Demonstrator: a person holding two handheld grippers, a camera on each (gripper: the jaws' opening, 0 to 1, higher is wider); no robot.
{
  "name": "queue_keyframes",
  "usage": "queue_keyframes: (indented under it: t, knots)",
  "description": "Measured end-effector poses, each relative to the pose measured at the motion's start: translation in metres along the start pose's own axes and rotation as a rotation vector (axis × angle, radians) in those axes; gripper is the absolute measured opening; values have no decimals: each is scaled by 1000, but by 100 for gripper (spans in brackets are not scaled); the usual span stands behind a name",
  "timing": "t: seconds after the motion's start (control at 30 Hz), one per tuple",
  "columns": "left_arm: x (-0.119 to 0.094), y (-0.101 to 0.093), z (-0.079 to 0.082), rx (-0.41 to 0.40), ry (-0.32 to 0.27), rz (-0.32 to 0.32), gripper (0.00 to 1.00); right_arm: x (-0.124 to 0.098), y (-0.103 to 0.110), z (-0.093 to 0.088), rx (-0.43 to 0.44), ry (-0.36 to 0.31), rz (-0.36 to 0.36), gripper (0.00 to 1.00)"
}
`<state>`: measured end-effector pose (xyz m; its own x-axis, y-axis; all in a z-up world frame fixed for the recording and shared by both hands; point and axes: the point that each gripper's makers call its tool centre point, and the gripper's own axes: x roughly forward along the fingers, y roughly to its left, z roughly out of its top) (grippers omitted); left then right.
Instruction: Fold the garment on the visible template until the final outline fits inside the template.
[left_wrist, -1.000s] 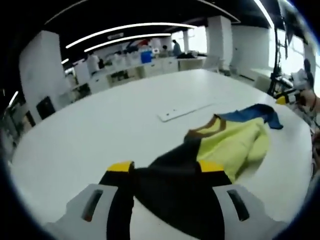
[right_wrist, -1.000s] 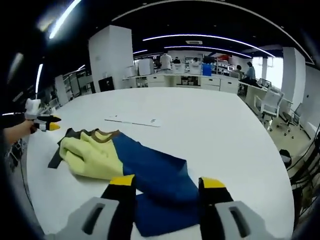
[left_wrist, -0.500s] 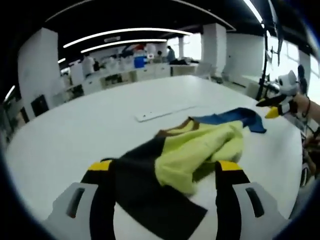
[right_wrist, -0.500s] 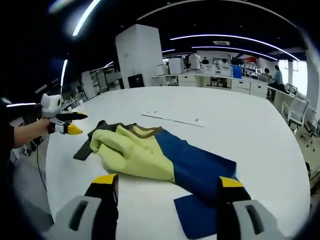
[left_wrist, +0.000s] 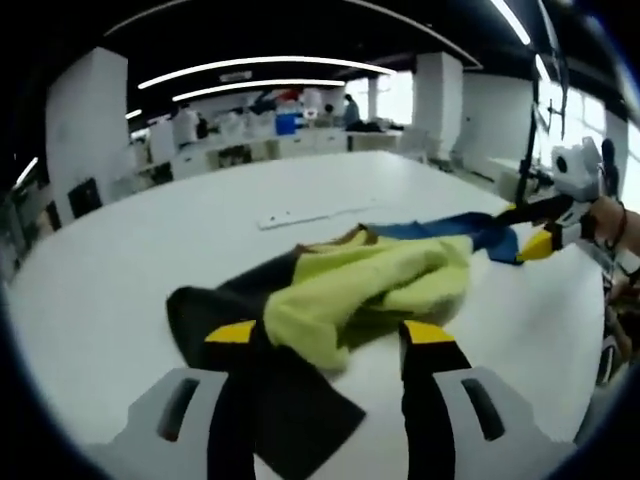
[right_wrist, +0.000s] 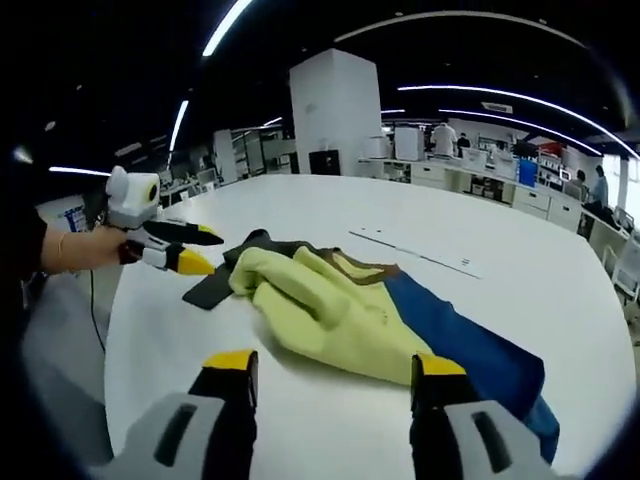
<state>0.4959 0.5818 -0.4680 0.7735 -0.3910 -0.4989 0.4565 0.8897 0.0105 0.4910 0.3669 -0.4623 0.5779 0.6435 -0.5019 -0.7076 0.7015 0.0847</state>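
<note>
Left gripper view: the left tongs (left_wrist: 330, 345) are spread and empty above the garment (left_wrist: 370, 285) — a crumpled yellow, black and blue heap on the white table (left_wrist: 150, 250). The right tongs (left_wrist: 530, 230) show by the blue end.

Right gripper view: the right tongs are spread too, holding nothing — the garment lies just ahead, and the left tongs hover open near its black end.

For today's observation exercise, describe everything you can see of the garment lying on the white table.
The garment is a soft, knit-looking top in three colour blocks: pale yellow-green in the middle, a black part toward the left gripper, a blue part toward the right gripper. A brown collar band shows near the middle. It lies crumpled and bunched, not flat, on the white table. Neither gripper holds it; both are open, clear of the cloth.
</note>
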Motion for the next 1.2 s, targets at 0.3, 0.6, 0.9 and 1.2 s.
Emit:
queue_keyframes:
  t: [0.3,0.6,0.9,1.2]
  knots:
    - [15,-22,-11,55,30,-72,21,19,17,-2,-13,-4,59,50]
    - [36,-16,-28,135,92,-52,16,40,34,-4,-38,-2,123,37]
    - [47,-6,-39,143,127,-37,13,65,44,-11,-73,15,150,33]
    - [55,2,-40,122,124,-29,13,86,35,-26,-234,97,62,26]
